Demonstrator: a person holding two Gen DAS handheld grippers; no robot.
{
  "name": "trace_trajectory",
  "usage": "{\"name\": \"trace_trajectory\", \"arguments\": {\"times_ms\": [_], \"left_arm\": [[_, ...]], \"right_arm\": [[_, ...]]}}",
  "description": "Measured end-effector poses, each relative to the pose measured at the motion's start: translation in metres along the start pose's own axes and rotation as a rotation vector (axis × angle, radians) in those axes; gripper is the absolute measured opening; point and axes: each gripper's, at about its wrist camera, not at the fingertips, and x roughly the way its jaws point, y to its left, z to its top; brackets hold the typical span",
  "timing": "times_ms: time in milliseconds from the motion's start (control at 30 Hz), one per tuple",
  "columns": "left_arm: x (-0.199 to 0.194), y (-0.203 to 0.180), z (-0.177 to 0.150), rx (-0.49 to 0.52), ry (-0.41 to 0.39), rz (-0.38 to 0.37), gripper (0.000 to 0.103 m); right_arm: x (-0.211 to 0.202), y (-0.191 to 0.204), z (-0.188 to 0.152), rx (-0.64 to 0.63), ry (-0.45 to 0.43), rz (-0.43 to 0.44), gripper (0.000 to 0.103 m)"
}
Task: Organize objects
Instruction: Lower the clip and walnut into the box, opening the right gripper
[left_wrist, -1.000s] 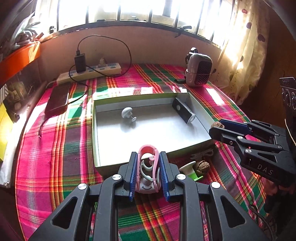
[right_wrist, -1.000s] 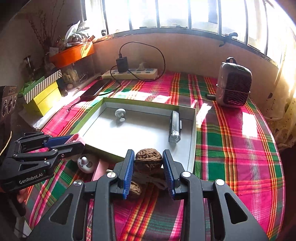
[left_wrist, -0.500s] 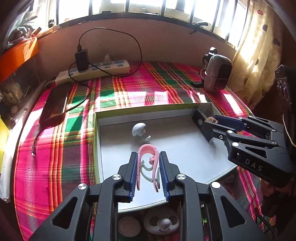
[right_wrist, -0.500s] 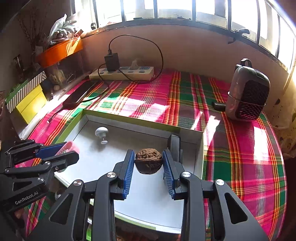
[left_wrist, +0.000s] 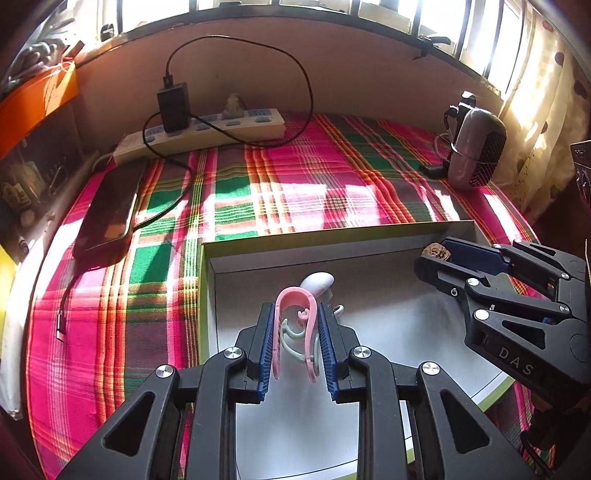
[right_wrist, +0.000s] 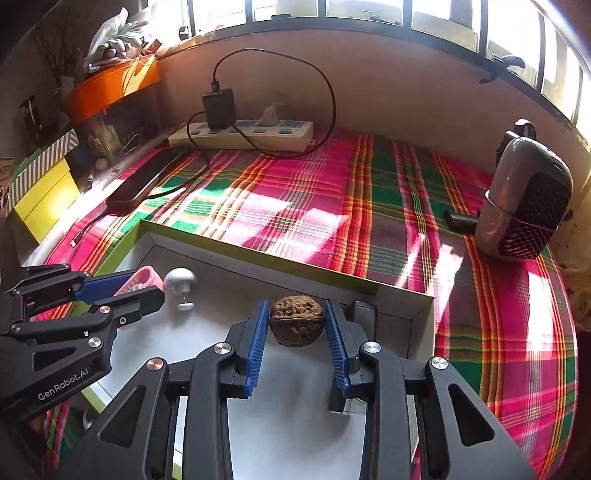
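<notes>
Black grippers, blue ribbed fingers (left_wrist: 266, 343), silver screws, "DAS" and "GenRobot.AI" markings

We see woven plaid cloth (right_wrist: 388, 192) under a matt white cardboard tray (left_wrist: 369, 254). At six o'clock, the left gripper (left_wrist: 295, 343) is matt black plastic with ribbed blue pads and shiny metal screws, holding a smooth, glossy pink plastic clip (left_wrist: 295, 314). The walnut (right_wrist: 296, 325) looks rough and wrinkled; the phone (left_wrist: 110, 210) is glossy black.

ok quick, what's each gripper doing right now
left gripper: closed on the pink clip, over the box.
right gripper: closed on the walnut, over the same box.
</notes>
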Motion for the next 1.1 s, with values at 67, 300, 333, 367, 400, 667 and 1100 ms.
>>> {"name": "trace_trajectory", "arguments": {"times_ms": [67,300,333,367,400,667,1100], "left_arm": [[0.003,0.002,0.002,-0.009,0.001,0.000,0.021],[0.014,0.001,0.006,-0.007,0.012,0.002,0.021],[0.015,0.001,0.007,-0.004,0.013,-0.002,0.021],[0.016,0.001,0.007,-0.001,0.012,-0.004,0.021],[0.017,0.000,0.008,0.006,0.012,-0.004,0.021],[0.020,0.000,0.011,0.015,0.010,0.010,0.021],[0.023,0.000,0.012,0.030,0.014,0.024,0.021]], "right_arm": [[0.001,0.001,0.000,-0.006,-0.001,0.000,0.033],[0.008,0.000,0.001,-0.006,0.006,-0.007,0.033],[0.009,0.000,0.001,-0.007,0.006,-0.007,0.033],[0.010,0.000,0.001,-0.008,0.007,-0.007,0.033],[0.010,0.000,0.002,-0.009,0.008,-0.008,0.033],[0.014,0.003,0.003,-0.020,0.023,-0.034,0.033],[0.019,0.005,0.004,-0.034,0.049,-0.060,0.033]]}}
